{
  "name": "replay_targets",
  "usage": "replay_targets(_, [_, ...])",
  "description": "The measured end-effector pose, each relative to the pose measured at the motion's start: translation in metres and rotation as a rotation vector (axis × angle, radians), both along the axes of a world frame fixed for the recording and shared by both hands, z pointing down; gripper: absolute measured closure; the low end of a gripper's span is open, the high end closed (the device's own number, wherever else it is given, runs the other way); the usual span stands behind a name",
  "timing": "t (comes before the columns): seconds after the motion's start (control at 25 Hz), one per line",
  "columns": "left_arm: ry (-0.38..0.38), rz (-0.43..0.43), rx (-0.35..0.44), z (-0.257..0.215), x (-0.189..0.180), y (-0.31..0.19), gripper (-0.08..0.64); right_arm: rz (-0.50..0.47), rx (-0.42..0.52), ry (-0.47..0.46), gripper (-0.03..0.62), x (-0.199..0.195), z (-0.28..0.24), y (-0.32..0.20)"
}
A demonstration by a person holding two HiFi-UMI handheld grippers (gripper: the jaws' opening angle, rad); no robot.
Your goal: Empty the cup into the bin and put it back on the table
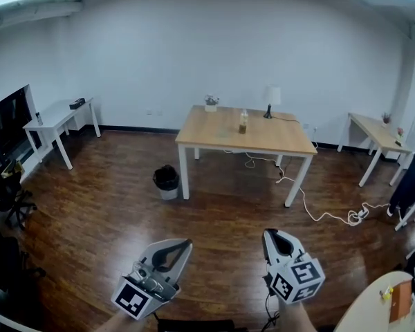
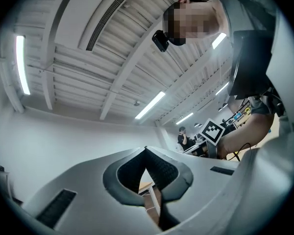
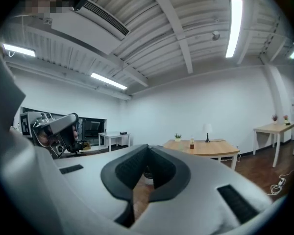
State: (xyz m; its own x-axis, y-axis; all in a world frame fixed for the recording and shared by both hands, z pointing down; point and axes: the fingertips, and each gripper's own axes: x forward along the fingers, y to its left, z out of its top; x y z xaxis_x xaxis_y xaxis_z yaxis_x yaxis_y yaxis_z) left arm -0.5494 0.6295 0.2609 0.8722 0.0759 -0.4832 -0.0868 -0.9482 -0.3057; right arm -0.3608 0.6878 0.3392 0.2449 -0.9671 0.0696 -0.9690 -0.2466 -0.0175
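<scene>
The room is a bare white-walled space with a dark wood floor and strip lights overhead. The person stands well back from the work area.

Nearest, at the bottom of the head view, both claws are held out over open floor. The left gripper has its jaws closed tip to tip with nothing between them, and it is tilted upward. The right gripper is also closed and empty, held about level and aimed at the table. At 4 o'clock from it, the edge of a pale round table cuts into the corner.

Farther out, the black bin stands on the floor just beside the wooden table's near left leg. It lies at roughly 12 o'clock from the left claw and 10 o'clock from the right. A white cable trails across the floor to the right of the table.

The wooden table lies well beyond both claws. What appears to be the cup, a small clear vessel with amber contents, stands upright on it toward the far edge. It lies just left of 12 o'clock from the right gripper and at 1 o'clock from the left, so neither is clearly nearer, though the right is already pointed that way. The bin lies at about 8 o'clock from the cup. The coming move is judged to be a long approach, then opening the jaws for a side grasp across the upright cup.

A potted plant and a lamp stand along the table's far edge. White desks line the left and right walls.
</scene>
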Motion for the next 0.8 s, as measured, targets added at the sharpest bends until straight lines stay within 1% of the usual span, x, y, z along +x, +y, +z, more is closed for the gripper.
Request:
replay_targets(0.32, [-0.005, 0.009, -0.035, 0.005, 0.016, -0.071, 0.569, 0.013, -0.021, 0.009, 0.592, 0.016, 0.0, -0.062])
replay_targets(0.64, [-0.016, 0.019, -0.063, 0.012, 0.03, -0.106, 0.569, 0.018, -0.034, 0.024, 0.592, 0.031, -0.003, -0.097])
replay_targets(0.8, [-0.021, 0.035, -0.066, 0.013, 0.045, -0.114, 0.569, 0.011, -0.043, 0.035, 0.592, 0.041, -0.005, -0.106])
